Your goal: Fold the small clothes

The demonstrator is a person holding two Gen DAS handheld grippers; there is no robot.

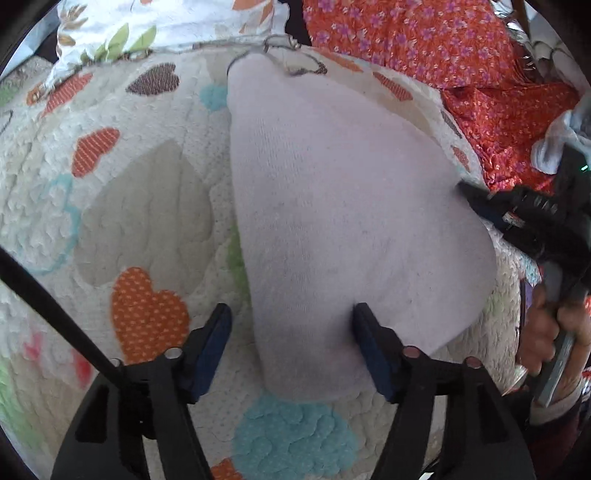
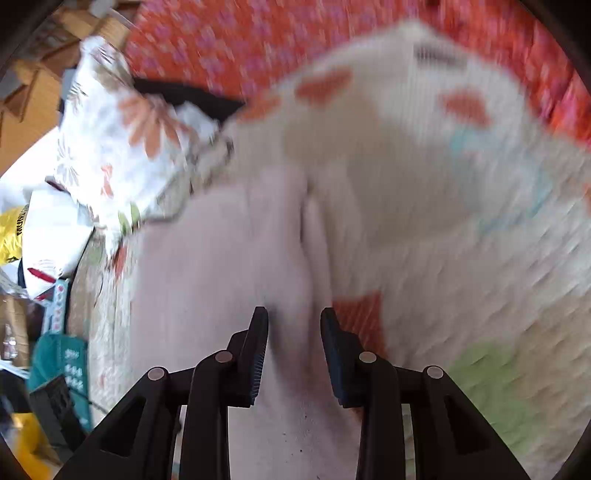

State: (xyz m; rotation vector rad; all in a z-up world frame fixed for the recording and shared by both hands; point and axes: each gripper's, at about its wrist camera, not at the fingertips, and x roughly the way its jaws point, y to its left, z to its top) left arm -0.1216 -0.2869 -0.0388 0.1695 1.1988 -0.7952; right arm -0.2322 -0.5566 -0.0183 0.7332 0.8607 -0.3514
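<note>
Where the pale pink garment (image 1: 332,229) lies, it is spread flat on a quilted bedspread (image 1: 140,221), its narrow end far from the camera and its broad rounded end near. In the right wrist view the same garment (image 2: 207,280) is blurred by motion, with a raised fold running along its right side.

The bedspread is cream with stitched hearts in orange, teal, green and beige. Beyond it, on the far right, lies an orange-red cloth with small purple flowers (image 1: 443,48). A white pillow printed with orange and green leaves (image 1: 122,26) sits at the far left edge. In the right wrist view, cluttered room items show at the left: cardboard boxes (image 2: 33,92), a white bag (image 2: 51,236) and a teal box (image 2: 59,365).

The left gripper (image 1: 291,350) is wide open. Its right finger (image 1: 369,343) rests over the near part of the garment, and its left finger (image 1: 214,343) is over the bedspread just beside the garment's edge. It holds nothing.

The right gripper (image 2: 294,354) is partly open, fingers straddling the raised fold of the garment; whether the pads touch the fabric cannot be told. In the left wrist view this gripper (image 1: 480,201) reaches the garment's right edge, with the person's hand (image 1: 554,325) on its handle.
</note>
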